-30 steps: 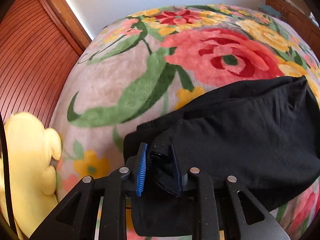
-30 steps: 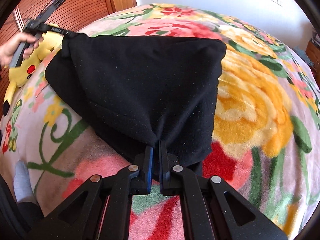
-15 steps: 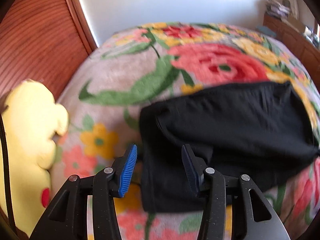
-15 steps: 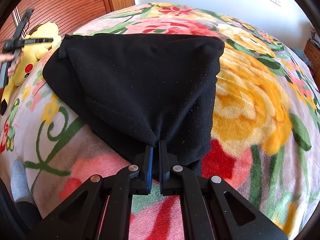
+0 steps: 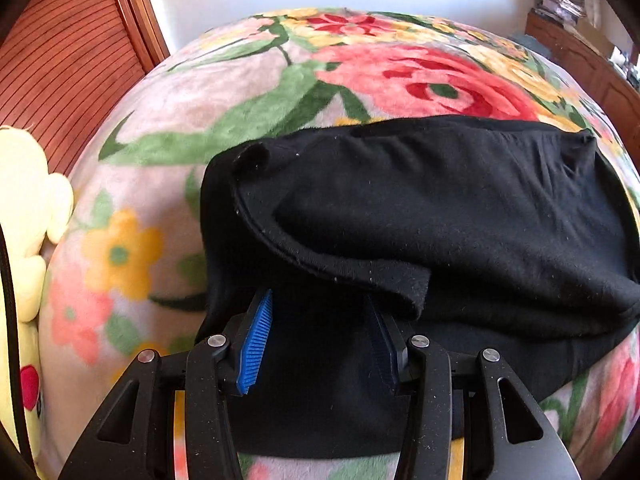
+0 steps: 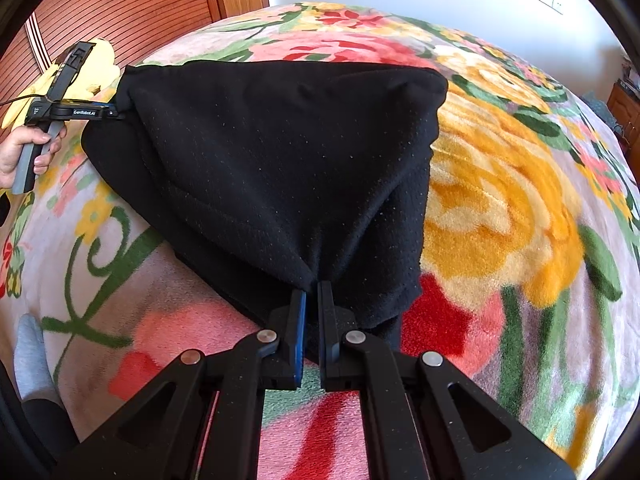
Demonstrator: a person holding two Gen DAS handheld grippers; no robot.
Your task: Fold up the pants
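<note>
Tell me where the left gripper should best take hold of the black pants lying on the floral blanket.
Probably the folded-over hem corner of the black pants, just ahead of the open left gripper. That flap lifts off the layer beneath, giving an edge to pinch. Come from the near side, over the floral blanket, one finger under the flap. The right gripper already clamps the opposite end.

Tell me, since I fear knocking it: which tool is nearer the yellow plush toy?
Left. The left tool is over the black pants beside the yellow plush toy; the right tool grips the pants' far end.
</note>
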